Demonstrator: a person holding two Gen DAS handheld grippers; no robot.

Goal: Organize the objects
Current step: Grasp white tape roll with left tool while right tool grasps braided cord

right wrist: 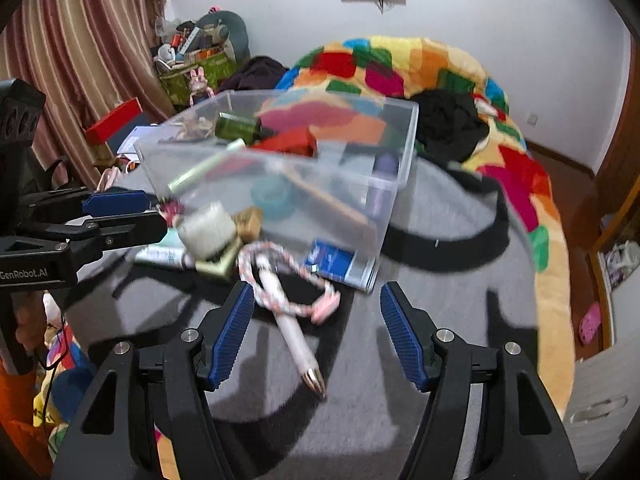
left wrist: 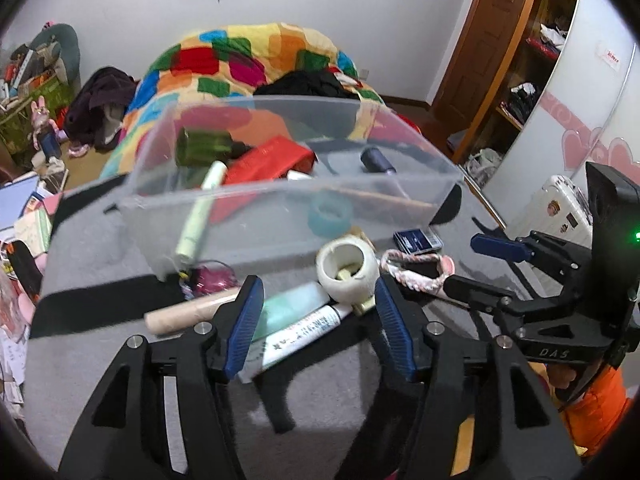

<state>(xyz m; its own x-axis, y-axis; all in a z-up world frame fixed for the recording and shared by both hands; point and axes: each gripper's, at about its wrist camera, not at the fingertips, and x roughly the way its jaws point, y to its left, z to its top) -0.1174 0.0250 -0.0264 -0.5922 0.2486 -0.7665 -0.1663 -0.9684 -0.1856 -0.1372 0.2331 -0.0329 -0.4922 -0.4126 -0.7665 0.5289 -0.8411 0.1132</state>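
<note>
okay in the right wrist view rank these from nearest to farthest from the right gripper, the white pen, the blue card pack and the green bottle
From the right gripper:
1. White pen, lying on the grey mat between its open fingers.
2. Blue card pack, beyond the pen, against the clear bin's front corner.
3. Green bottle, inside the bin, toward its back left.

A clear bin (left wrist: 280, 208) holds a green bottle (left wrist: 204, 146) and red box (left wrist: 272, 158), before a multicoloured patchwork blanket (left wrist: 240, 56).
</note>
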